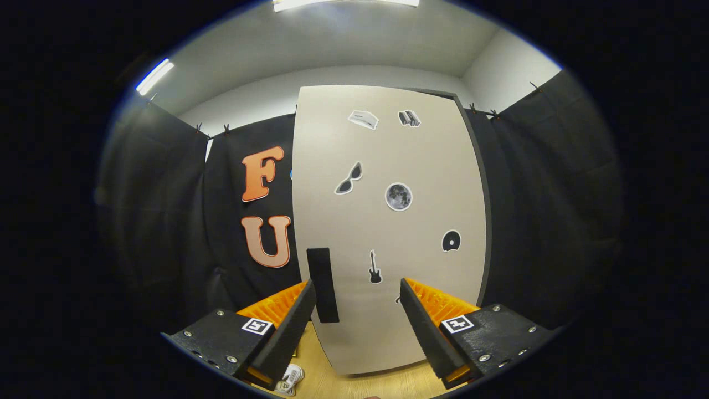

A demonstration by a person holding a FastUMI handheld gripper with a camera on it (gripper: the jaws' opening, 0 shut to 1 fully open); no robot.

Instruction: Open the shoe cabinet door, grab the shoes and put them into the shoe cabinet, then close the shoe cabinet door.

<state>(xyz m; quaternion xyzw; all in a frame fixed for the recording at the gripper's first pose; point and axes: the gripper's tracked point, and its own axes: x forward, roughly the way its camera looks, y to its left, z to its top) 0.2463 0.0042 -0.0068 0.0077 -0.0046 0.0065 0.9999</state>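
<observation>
Spread wide and gripping nothing, the tongs (pixel 357 299) point at the pale shoe cabinet door (pixel 388 233) dotted with stickers, whose dark handle (pixel 322 285) stands just ahead at eleven o'clock of their gap, while a white shoe (pixel 289 379) lies on the wooden floor (pixel 376 385) at seven o'clock.

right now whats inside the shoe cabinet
Cannot tell: the closed door covers the inside. Its face shows stickers and a dark handle. The open gripper sits before it, one finger by the handle; a shoe lies on the floor.
</observation>
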